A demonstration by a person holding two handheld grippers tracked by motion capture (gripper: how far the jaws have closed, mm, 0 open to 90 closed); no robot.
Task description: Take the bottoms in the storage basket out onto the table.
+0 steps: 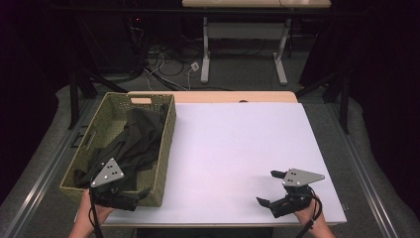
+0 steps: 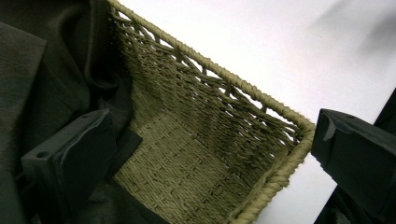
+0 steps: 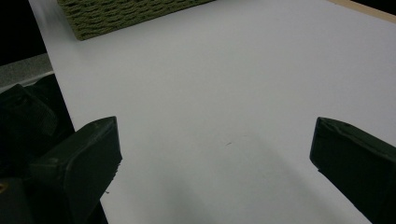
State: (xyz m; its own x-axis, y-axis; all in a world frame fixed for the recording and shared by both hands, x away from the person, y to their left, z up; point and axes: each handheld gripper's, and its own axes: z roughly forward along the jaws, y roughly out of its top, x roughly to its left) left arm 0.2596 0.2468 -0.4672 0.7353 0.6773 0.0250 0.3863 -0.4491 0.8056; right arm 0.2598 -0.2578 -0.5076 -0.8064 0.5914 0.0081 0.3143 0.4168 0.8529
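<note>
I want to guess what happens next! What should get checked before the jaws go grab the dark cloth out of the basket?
1. Left gripper jaws open: ok.
2. Left gripper at the basket: ok, one jaw inside, one outside the near corner.
3. Jaws around the dark cloth: not ok, nothing between them but basket wall.
4. Right gripper jaws open and holding nothing: ok.
5. Bare room on the white table for the cloth: ok.
</note>
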